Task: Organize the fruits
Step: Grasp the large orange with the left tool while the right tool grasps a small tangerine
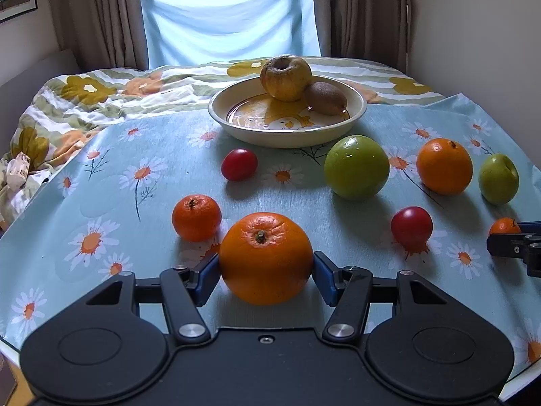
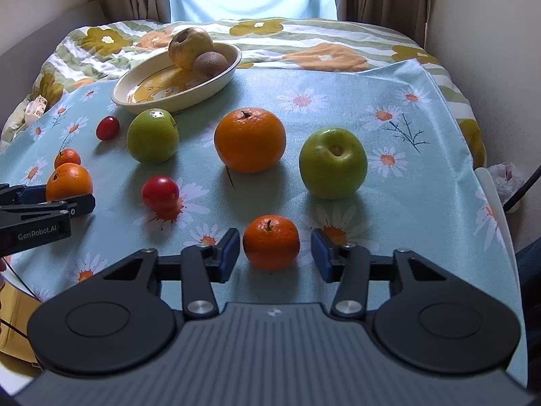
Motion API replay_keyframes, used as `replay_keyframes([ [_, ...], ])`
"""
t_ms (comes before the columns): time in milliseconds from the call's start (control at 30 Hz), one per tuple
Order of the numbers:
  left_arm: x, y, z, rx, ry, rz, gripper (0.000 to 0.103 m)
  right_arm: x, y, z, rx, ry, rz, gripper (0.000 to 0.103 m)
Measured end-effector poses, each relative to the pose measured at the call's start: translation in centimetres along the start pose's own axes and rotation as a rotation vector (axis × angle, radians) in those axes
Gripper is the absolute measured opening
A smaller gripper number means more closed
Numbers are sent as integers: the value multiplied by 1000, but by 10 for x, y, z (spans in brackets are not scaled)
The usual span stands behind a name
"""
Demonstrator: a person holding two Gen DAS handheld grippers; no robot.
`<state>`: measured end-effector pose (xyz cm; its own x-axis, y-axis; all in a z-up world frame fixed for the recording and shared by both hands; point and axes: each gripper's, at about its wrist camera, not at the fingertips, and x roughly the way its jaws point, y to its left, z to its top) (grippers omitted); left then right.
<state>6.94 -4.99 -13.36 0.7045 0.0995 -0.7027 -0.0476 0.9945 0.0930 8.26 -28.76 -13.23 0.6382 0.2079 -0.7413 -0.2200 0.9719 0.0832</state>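
- Nearest the left camera, a large orange (image 1: 266,257) sat between the fingers of our left gripper (image 1: 266,270); the blue pads (image 1: 209,277) looked to touch it on both sides, though we could not tell how firmly they pressed.
- Nearest the right camera, a small mandarin (image 2: 271,242) lay between the fingers of our right gripper (image 2: 275,253), which stood open, a clear gap either side of the fruit.
- Ahead of both sets of fingers, the bowl (image 1: 355,115) stood at the far part of the bench (image 1: 169,176), already holding a yellowish apple (image 1: 285,77) and a kiwi (image 1: 326,98).
- We judged the step to be picking up both fruits for the bowl.
- To do it well, we thought the right fingers should close evenly about the mandarin's widest part, and gently, since it would bruise.
- The orange should be lifted straight up, clear of the mandarin (image 1: 196,217) just left of the fingers, before travelling forward.
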Motion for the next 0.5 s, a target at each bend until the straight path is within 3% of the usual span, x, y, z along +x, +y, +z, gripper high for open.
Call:
replay_keyframes([
  [500,-31,2,-3,-18,-8,15,62,-18,5,13,-24,-23,29,51],
])
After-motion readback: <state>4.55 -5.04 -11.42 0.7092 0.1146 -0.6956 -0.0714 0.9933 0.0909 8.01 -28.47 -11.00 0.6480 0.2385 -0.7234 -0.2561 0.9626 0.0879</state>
